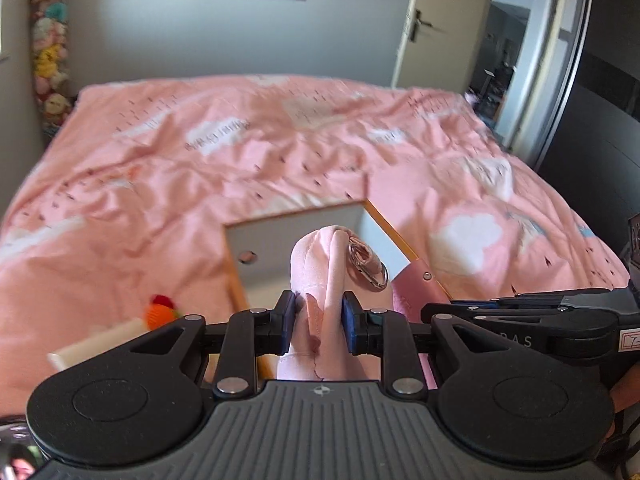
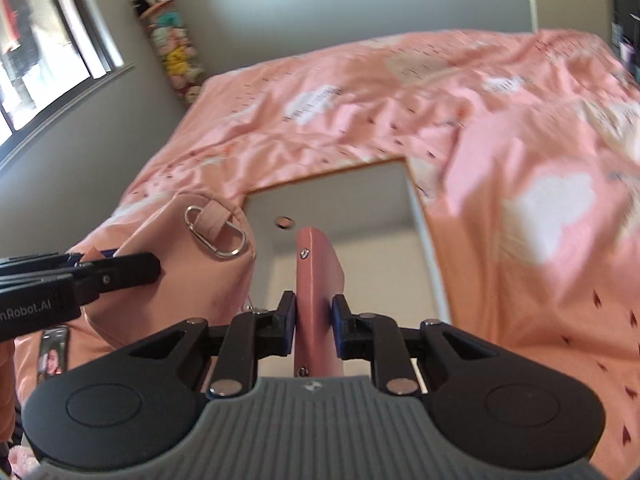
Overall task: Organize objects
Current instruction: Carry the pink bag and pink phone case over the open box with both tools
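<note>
Both claws hold a pink bag over the grey box on the bed

At lower centre of each view, the left gripper (image 1: 319, 318) clenches the pink bag (image 1: 320, 264) fabric; the right gripper (image 2: 314, 318) clenches its strap (image 2: 318, 276) (silver clasp (image 2: 216, 236) alongside), above the box (image 2: 360, 216).

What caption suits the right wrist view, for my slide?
Right gripper clamps a pink strap above a white box on the pink bedspread.

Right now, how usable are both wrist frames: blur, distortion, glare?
Left wrist: bedspread motion-smeared, door frame bowed by fisheye; left tongs and pink bag sharp. Right wrist: window blown out, bedding print streaked; right tongs and pink strap sharp.
</note>
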`<state>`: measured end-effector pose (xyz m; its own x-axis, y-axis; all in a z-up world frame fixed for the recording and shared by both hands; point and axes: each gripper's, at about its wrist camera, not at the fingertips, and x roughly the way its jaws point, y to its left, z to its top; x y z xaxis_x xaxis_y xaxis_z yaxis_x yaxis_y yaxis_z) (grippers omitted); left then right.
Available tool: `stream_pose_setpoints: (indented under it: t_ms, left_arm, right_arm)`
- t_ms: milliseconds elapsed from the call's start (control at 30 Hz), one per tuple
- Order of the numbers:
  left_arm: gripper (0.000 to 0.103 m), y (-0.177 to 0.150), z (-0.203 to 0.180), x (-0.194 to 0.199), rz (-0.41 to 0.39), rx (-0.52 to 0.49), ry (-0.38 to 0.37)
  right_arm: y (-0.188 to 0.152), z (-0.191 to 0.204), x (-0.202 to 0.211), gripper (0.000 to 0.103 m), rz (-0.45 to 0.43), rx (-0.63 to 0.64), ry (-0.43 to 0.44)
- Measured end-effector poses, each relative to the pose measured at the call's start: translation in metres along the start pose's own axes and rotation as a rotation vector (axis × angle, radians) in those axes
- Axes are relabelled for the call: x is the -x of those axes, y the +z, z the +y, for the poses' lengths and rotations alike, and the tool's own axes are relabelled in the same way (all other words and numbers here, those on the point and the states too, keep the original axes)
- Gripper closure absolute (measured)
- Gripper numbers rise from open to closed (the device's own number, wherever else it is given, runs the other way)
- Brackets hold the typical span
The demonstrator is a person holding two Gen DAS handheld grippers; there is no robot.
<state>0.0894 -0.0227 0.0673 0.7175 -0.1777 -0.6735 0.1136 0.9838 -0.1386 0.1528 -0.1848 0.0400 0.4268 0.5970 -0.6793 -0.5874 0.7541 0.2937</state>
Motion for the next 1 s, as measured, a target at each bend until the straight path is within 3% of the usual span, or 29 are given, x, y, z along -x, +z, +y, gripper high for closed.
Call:
stream_pose_setpoints:
  t_ms: [267,500,633,1000]
  left_arm:
    - [0.075,-0.025,-0.015,-0.064,0.138,0.023,-0.073]
    - [0.075,-0.039,-0.023,-0.092,0.200,-0.004,0.004]
    - [0.075,-0.048,-0.037,-0.105,0.216,-0.073,0.075]
    - [0.072,-0.054,-0.056,-0.129,0.272,-0.085,0.052]
  right_arm:
    - [-0.023,-0.042,-0.024,0.083,0.071,-0.110,-0.053]
    - [-0.033,-0.051,-0.039,0.083,0.115,-0.126,-0.085]
    - [-0.032,-0.047,-0.042,0.083,0.116,-0.087,-0.125]
    - [-0.022,-0.049,-0.054,0.085,0.233,0.039,-0.146]
